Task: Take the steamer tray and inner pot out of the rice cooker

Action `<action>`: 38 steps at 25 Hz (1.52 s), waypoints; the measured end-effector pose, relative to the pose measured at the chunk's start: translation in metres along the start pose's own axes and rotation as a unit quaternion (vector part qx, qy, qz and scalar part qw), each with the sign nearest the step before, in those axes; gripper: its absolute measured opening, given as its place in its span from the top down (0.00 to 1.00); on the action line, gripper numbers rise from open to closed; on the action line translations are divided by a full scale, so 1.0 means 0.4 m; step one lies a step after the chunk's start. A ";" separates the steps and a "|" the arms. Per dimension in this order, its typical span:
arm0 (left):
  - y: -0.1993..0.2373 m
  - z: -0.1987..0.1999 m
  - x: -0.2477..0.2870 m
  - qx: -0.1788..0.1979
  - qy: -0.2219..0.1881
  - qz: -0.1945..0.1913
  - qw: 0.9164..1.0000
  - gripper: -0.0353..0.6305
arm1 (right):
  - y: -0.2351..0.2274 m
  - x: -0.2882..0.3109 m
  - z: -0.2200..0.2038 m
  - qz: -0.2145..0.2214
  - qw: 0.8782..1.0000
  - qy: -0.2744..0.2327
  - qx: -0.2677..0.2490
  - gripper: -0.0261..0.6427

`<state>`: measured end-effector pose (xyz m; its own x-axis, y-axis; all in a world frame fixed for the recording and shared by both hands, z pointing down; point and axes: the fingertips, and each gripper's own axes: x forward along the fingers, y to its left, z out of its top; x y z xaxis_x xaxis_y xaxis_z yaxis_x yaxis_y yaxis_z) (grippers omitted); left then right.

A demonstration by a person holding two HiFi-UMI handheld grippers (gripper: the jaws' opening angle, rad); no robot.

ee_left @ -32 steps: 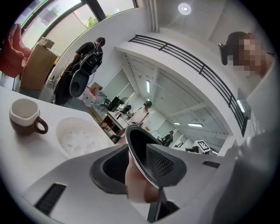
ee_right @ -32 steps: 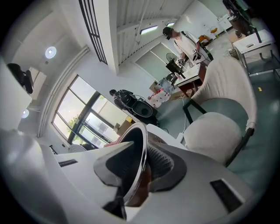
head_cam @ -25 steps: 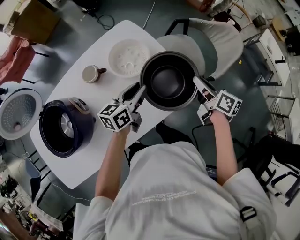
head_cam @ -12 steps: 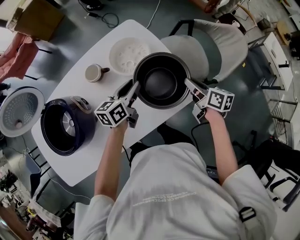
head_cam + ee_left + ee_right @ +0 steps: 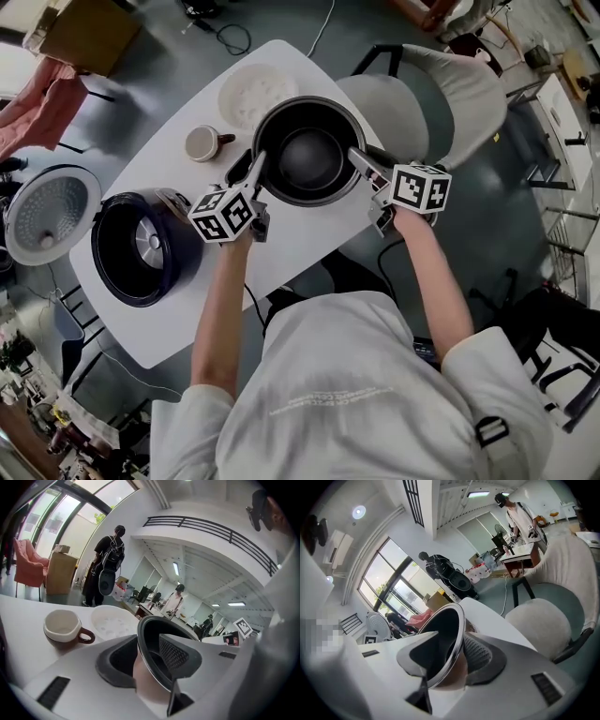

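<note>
The black inner pot [image 5: 309,155] rests on the white table [image 5: 169,319] near its right edge, beside the white steamer tray [image 5: 248,94]. My left gripper [image 5: 255,171] straddles the pot's left rim and my right gripper [image 5: 361,161] its right rim. Both sets of jaws are opening, each with the rim between them. In the left gripper view the pot [image 5: 154,653] stands between the jaws of the left gripper [image 5: 147,660], a gap beside the meshed pad. The right gripper view shows the same for the pot [image 5: 445,634] and the right gripper [image 5: 454,660]. The dark rice cooker [image 5: 145,248] stands open at the left.
A white cup [image 5: 204,143] with a brown handle sits left of the steamer tray [image 5: 112,620]. The cooker's lid [image 5: 52,211] hangs open past the table's left edge. A grey chair [image 5: 441,84] stands right of the table. People stand in the background.
Both grippers carried the pot up and to the left in the head view, from over the table's edge by the chair onto the table beside the tray.
</note>
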<state>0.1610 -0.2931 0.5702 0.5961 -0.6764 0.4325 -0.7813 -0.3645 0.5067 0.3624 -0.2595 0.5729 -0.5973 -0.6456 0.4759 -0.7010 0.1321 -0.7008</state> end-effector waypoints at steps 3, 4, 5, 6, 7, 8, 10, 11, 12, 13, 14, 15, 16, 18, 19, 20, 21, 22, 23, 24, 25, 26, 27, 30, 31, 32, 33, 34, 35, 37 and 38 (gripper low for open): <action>0.005 0.000 -0.006 0.011 0.007 0.003 1.000 0.67 | 0.011 0.012 -0.006 0.003 1.000 0.007 -0.001 0.72; 0.004 0.001 -0.011 0.016 0.009 0.004 1.000 0.66 | 0.012 0.013 -0.008 0.001 1.000 0.012 -0.005 0.71; 0.004 0.003 -0.018 0.024 0.010 0.006 1.000 0.66 | 0.011 0.011 -0.009 -0.005 1.000 0.015 -0.010 0.69; 0.004 0.006 -0.028 0.033 0.010 0.009 0.999 0.66 | 0.006 0.004 -0.008 -0.017 1.000 0.015 -0.016 0.67; 0.005 0.009 -0.040 0.043 0.009 0.011 0.999 0.66 | 0.001 -0.005 -0.004 -0.030 0.999 0.012 -0.022 0.66; 0.007 0.014 -0.054 0.052 0.007 0.012 0.999 0.66 | -0.005 -0.016 0.000 -0.042 0.999 0.007 -0.027 0.65; 0.010 0.027 -0.086 0.064 0.001 0.014 0.998 0.66 | -0.012 -0.040 0.015 -0.059 0.998 -0.004 -0.035 0.65; 0.012 0.033 -0.104 0.067 -0.005 0.015 0.998 0.66 | -0.014 -0.054 0.024 -0.064 0.997 -0.009 -0.039 0.65; 0.013 0.038 -0.124 0.070 -0.011 0.016 0.997 0.66 | -0.014 -0.069 0.033 -0.069 0.997 -0.014 -0.042 0.65; 0.013 0.042 -0.147 0.071 -0.018 0.017 0.997 0.66 | -0.011 -0.084 0.043 -0.073 0.996 -0.021 -0.045 0.66; 0.014 0.048 -0.172 0.072 -0.026 0.017 0.997 0.66 | -0.003 -0.097 0.053 -0.077 0.995 -0.029 -0.050 0.66; 0.016 0.059 -0.199 0.072 -0.034 0.015 0.997 0.66 | 0.011 -0.106 0.064 -0.080 0.994 -0.038 -0.058 0.67; 0.017 0.073 -0.226 0.073 -0.043 0.013 0.996 0.67 | 0.030 -0.109 0.077 -0.082 0.993 -0.046 -0.068 0.68; 0.012 0.111 -0.272 0.076 -0.064 0.002 0.995 0.69 | 0.076 -0.101 0.106 -0.082 0.990 -0.062 -0.094 0.70; 0.006 0.131 -0.292 0.078 -0.075 -0.004 0.994 0.73 | 0.104 -0.090 0.119 -0.077 0.989 -0.068 -0.109 0.71; 0.001 0.151 -0.313 0.080 -0.086 -0.009 0.993 0.76 | 0.138 -0.075 0.127 -0.068 0.987 -0.071 -0.127 0.71; -0.001 0.169 -0.337 0.083 -0.097 -0.012 0.992 0.77 | 0.180 -0.058 0.129 -0.057 0.985 -0.072 -0.147 0.71; -0.002 0.187 -0.365 0.086 -0.107 -0.015 0.990 0.77 | 0.230 -0.039 0.126 -0.044 0.982 -0.071 -0.168 0.72; 0.000 0.204 -0.396 0.090 -0.118 -0.016 0.989 0.78 | 0.283 -0.020 0.120 -0.030 0.979 -0.069 -0.190 0.74; 0.003 0.222 -0.426 0.095 -0.130 -0.017 0.987 0.79 | 0.333 0.001 0.115 -0.017 0.975 -0.067 -0.211 0.76; 0.007 0.240 -0.456 0.101 -0.141 -0.015 0.985 0.79 | 0.380 0.022 0.111 -0.004 0.971 -0.065 -0.232 0.76; 0.012 0.257 -0.486 0.109 -0.151 -0.011 0.982 0.80 | 0.425 0.041 0.107 0.008 0.966 -0.064 -0.251 0.78; 0.020 0.273 -0.517 0.118 -0.159 -0.005 0.980 0.81 | 0.468 0.059 0.102 0.021 0.961 -0.062 -0.268 0.81; 0.045 0.306 -0.613 0.148 -0.173 0.018 0.974 0.84 | 0.591 0.102 0.080 0.056 0.947 -0.056 -0.312 0.85; 0.054 0.314 -0.642 0.158 -0.176 0.028 0.971 0.85 | 0.626 0.114 0.073 0.066 0.942 -0.055 -0.325 0.86; 0.063 0.322 -0.669 0.170 -0.178 0.041 0.968 0.86 | 0.658 0.124 0.067 0.075 0.936 -0.055 -0.339 0.87; 0.072 0.330 -0.695 0.185 -0.180 0.057 0.965 0.86 | 0.688 0.134 0.062 0.082 0.930 -0.055 -0.354 0.87; 0.082 0.338 -0.720 0.200 -0.181 0.074 0.960 0.87 | 0.717 0.143 0.057 0.087 0.923 -0.055 -0.371 0.88; 0.091 0.344 -0.746 0.214 -0.183 0.091 0.955 0.87 | 0.745 0.151 0.051 0.092 0.915 -0.054 -0.389 0.88; 0.107 0.357 -0.798 0.233 -0.187 0.120 0.947 0.88 | 0.803 0.164 0.034 0.107 0.900 -0.053 -0.419 0.89; 0.116 0.362 -0.824 0.237 -0.190 0.132 0.943 0.88 | 0.832 0.169 0.025 0.116 0.894 -0.053 -0.430 0.89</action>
<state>-0.0985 -0.1798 0.3430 0.3303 -0.9316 0.1518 -0.9419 -0.3358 -0.0110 0.0926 -0.2664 0.3664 -0.7568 -0.5875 0.2865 -0.6307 0.7715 -0.0840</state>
